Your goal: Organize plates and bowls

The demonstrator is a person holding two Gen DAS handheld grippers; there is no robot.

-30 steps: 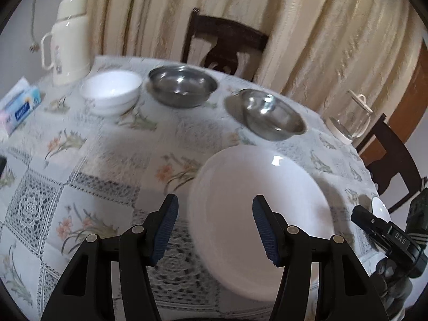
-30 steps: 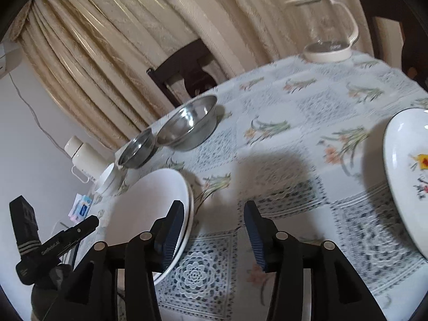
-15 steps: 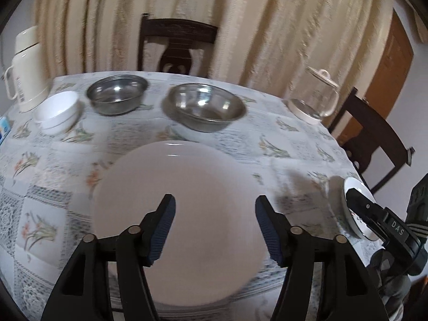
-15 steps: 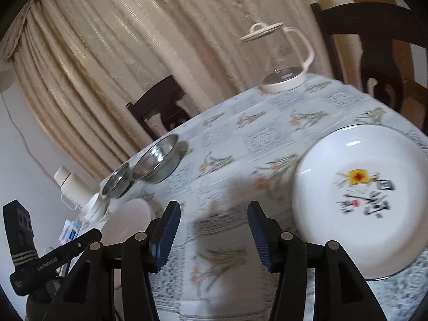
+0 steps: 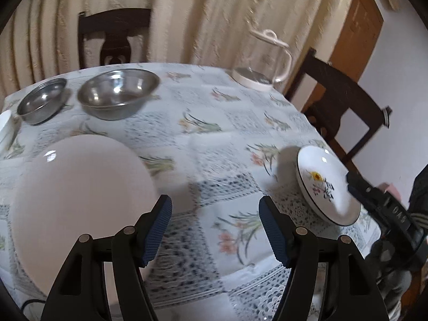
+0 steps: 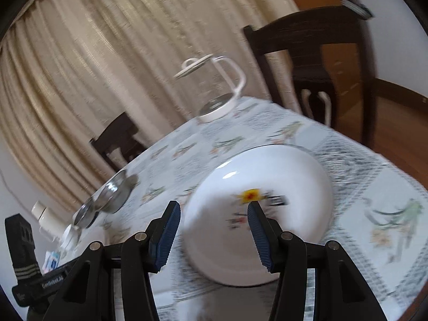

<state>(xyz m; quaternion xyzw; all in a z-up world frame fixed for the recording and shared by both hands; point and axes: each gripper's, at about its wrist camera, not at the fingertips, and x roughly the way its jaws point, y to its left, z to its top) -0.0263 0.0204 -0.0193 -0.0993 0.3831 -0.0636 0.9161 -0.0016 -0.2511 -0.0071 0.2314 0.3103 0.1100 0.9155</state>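
Observation:
A large plain white plate [image 5: 77, 195] lies at the near left of the table. A smaller white plate with a yellow and black print [image 5: 325, 184] [image 6: 256, 208] sits near the table's right edge. Two steel bowls, one big [image 5: 119, 93] [image 6: 117, 191] and one small [image 5: 41, 100], stand at the back, with a white bowl [image 5: 5, 128] at the far left edge. My left gripper [image 5: 215, 230] is open over bare tablecloth between the two plates. My right gripper [image 6: 214, 230] is open just in front of the printed plate, with nothing between its fingers.
A glass kettle with a white lid [image 5: 263, 64] [image 6: 216, 91] stands at the back right. Dark wooden chairs [image 5: 115, 37] [image 6: 313, 50] ring the table, with curtains behind. A white thermos [image 6: 49, 219] shows far left in the right wrist view.
Both grippers have swung to the right. The plain plate slid to the left of the left wrist view, and the printed plate now fills the middle of the right wrist view.

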